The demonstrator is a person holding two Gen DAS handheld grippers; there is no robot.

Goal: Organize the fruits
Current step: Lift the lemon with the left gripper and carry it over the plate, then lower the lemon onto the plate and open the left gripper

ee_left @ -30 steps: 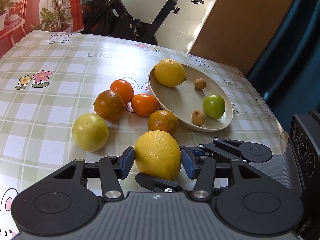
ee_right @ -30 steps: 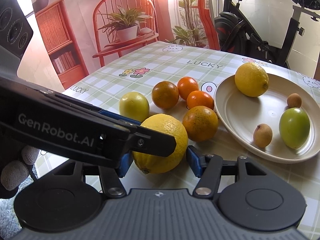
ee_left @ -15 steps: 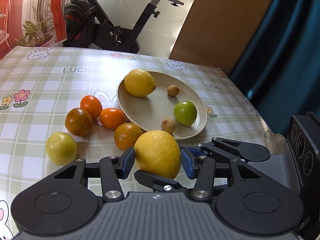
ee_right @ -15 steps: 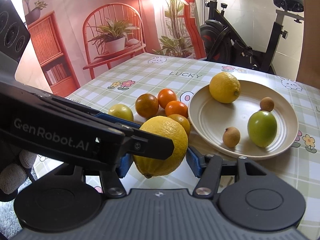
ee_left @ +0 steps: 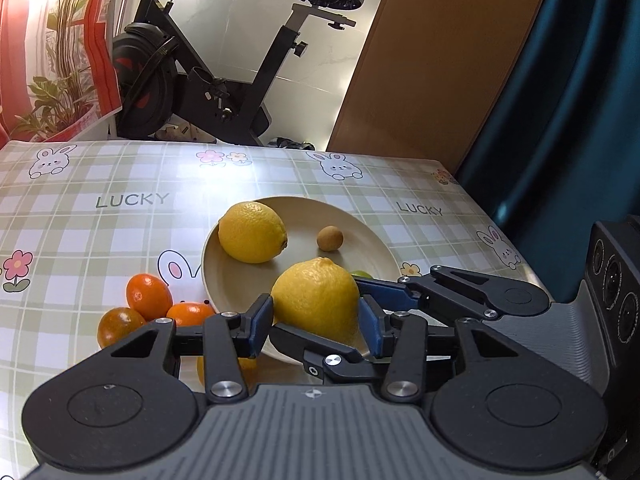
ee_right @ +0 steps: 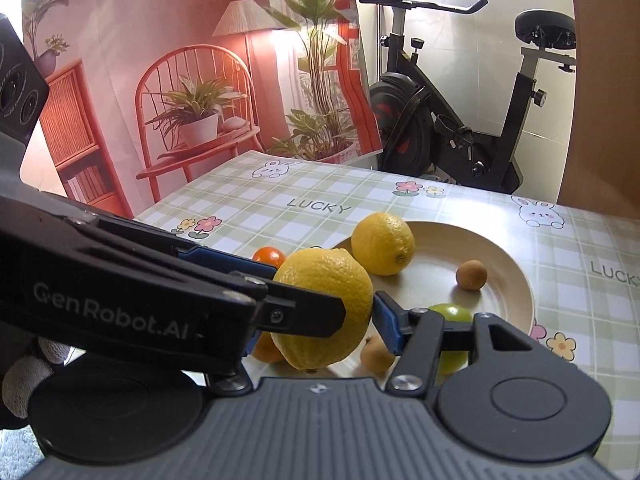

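Observation:
A large yellow lemon hangs in the air over the near rim of the beige plate. My left gripper has its blue pads against both sides of the lemon, and its jaws are closing on it. My right gripper also grips this lemon crosswise; its left pad is hidden behind the left gripper's finger. On the plate lie a second lemon, a green fruit and two small brown fruits. Three oranges sit on the cloth left of the plate.
The checked tablecloth ends at a far edge, with an exercise bike behind it. A wooden panel and a dark teal curtain stand to the right. A gloved hand shows at the lower left of the right wrist view.
Both grippers have risen with the lemon and carried it from the cloth to above the plate's near rim. The yellow-green fruit on the left has dropped out of view.

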